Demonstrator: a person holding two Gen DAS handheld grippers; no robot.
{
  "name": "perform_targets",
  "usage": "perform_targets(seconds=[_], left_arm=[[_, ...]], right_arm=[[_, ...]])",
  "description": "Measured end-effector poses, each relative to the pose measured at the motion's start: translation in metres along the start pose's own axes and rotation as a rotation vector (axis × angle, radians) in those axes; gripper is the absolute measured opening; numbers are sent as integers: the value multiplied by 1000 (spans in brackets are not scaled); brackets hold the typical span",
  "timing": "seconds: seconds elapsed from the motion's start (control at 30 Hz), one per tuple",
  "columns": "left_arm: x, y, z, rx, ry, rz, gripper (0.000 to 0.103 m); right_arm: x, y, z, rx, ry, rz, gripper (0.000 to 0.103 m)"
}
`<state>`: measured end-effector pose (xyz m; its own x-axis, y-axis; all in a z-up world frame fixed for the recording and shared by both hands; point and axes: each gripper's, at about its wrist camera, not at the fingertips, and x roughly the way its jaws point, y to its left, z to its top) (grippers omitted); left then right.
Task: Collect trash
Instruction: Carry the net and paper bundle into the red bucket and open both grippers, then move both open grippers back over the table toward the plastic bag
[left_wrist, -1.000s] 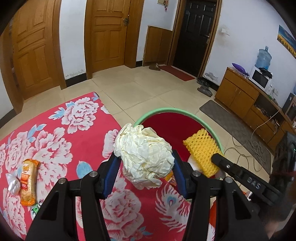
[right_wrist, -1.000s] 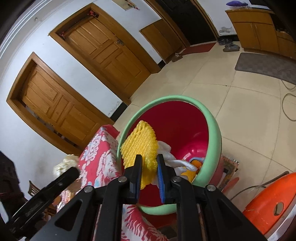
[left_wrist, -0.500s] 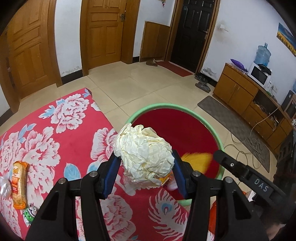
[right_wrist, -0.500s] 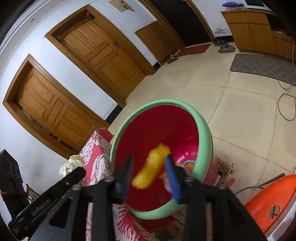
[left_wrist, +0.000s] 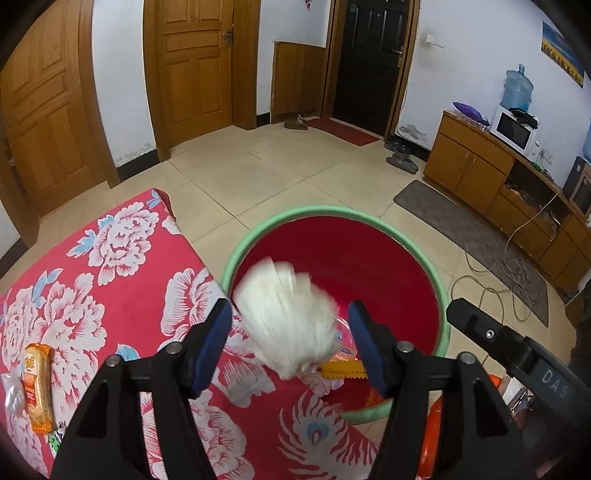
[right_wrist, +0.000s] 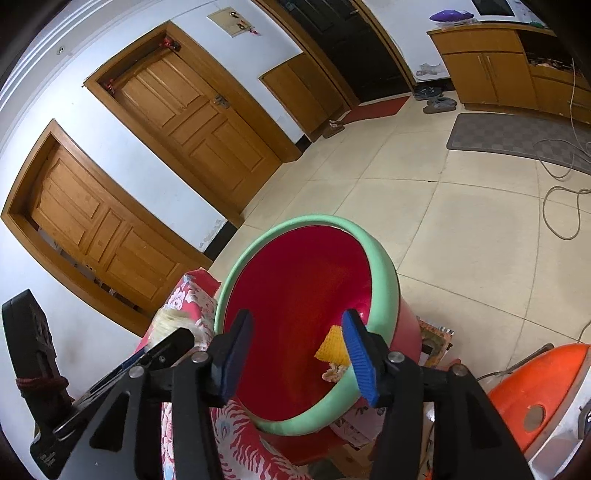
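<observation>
A red bin with a green rim (left_wrist: 332, 212) (right_wrist: 314, 219) stands on the floor against the table's edge. My left gripper (left_wrist: 289, 314) hovers over the near rim and its jaws are opening. A crumpled white paper ball (left_wrist: 288, 325) sits blurred between the pads with a gap on each side, dropping free. My right gripper (right_wrist: 297, 321) points into the bin, jaws opening, nothing between them. The yellow foam net (right_wrist: 332, 347) (left_wrist: 343, 369) lies inside the bin near its bottom with other trash.
On the red floral tablecloth (left_wrist: 110, 295) at the left lie an orange snack wrapper (left_wrist: 37, 387) and a clear wrapper (left_wrist: 11, 391). An orange object (right_wrist: 535, 387) sits right of the bin. Cables (left_wrist: 517, 273) trail on the tiled floor.
The right gripper opened and the yellow foam net fell into the bin. The left gripper moved over the bin's rim and opened, letting go of the paper ball.
</observation>
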<state>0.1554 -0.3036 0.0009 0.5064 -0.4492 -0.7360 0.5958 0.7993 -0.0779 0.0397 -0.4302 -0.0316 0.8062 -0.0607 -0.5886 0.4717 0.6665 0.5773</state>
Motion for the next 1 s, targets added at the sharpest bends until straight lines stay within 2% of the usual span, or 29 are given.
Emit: perform_targets(seconds=[0.3,0.47,1.0], left_arm=[[-17,7,-4,-30,-15,16,71],[-30,18,-10,-63,-23,36,71],[-73,90,-34,-206,-29,165,71]], right_arm=[[-11,6,0,-21,-13,10,64],[-19,15,-4,-49,-10,25,66],[-39,51,-17,-144,9,52,70]])
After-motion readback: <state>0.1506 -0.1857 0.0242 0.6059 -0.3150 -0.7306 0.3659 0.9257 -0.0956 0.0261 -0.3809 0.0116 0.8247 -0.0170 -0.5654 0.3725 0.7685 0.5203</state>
